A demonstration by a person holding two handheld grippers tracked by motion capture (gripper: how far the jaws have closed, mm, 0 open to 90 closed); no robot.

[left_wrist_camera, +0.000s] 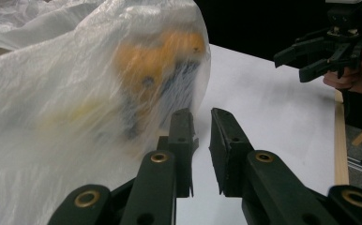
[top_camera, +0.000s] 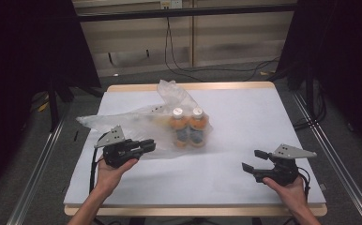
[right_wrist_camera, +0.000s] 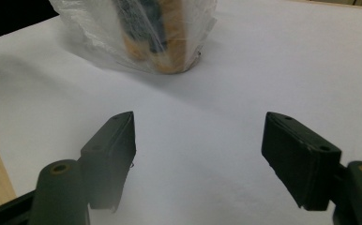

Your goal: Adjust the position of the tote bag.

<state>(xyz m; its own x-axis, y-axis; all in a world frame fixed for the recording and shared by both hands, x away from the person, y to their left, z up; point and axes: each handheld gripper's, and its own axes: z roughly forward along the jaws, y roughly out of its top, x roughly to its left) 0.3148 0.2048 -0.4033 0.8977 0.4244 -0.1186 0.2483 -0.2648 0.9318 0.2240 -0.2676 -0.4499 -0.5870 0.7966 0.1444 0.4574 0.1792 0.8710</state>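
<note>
A clear plastic bag [top_camera: 137,124] lies on the white table [top_camera: 245,117] with two orange bottles [top_camera: 188,126] with white caps standing inside it. My left gripper [top_camera: 150,145] is at the bag's near edge, left of the bottles. In the left gripper view its jaws [left_wrist_camera: 202,117] stand a narrow gap apart with bare table showing between them, and the bag [left_wrist_camera: 52,117] drapes against the outside of the left jaw. My right gripper [top_camera: 252,160] hovers open near the table's front right, pointing toward the bottles [right_wrist_camera: 169,42], with nothing between its fingers [right_wrist_camera: 200,126].
The table's wooden rim [top_camera: 193,86] runs along the far side, with cables on the floor behind it. Metal rails flank the table left and right. Open white surface lies between the bag and my right gripper [left_wrist_camera: 294,63].
</note>
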